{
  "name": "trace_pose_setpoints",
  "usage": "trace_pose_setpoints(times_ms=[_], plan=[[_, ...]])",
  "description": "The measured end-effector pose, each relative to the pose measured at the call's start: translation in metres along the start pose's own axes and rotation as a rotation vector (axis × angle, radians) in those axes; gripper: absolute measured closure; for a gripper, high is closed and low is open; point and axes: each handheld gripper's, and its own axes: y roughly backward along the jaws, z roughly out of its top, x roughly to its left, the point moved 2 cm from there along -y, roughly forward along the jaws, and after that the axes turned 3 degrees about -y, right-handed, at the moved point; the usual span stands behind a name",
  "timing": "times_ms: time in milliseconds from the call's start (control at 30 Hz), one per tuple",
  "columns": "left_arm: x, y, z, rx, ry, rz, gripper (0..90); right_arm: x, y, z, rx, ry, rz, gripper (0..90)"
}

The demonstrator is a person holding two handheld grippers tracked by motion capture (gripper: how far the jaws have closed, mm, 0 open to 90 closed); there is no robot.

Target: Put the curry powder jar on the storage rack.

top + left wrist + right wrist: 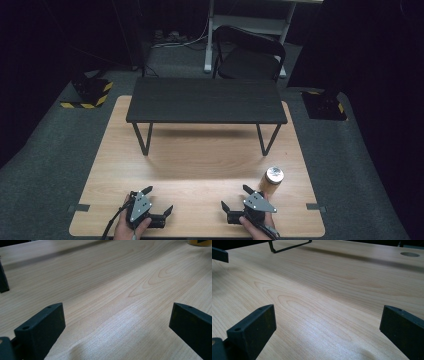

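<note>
Resting on: the wooden bench [200,165], both my hands at its near edge
Dark stand: a low black table [205,100] stands on the far half of the bench
Left gripper [159,201]: fingers [40,327] spread wide apart, nothing between them
Right gripper [234,198]: fingers [252,327] spread wide too, bare wood between
Can [271,181]: upright, silver top, just beside my right gripper on its far right, not touching
</note>
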Motion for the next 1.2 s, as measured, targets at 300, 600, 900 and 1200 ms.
trace_pose_setpoints(times_ms=[300,600,900,1200], plan=[[0.001,-0.001,0.002,0.011,0.011,-0.009,0.5,-0.005,0.007,0.002,-0.03,0.01,0.059,0.2],[0.002,0.0,0.0,0.004,0.009,-0.013,0.5,0.002,0.039,0.008,-0.053,0.044,0.067,0.5],[0.002,0.001,0.0,0.0,0.012,-0.014,0.5,0.005,0.085,0.0,-0.043,0.015,-0.01,0.5],[0.002,0.0,0.0,0.004,0.013,-0.015,0.5,-0.01,0.099,-0.01,-0.07,-0.051,-0.177,0.5]])
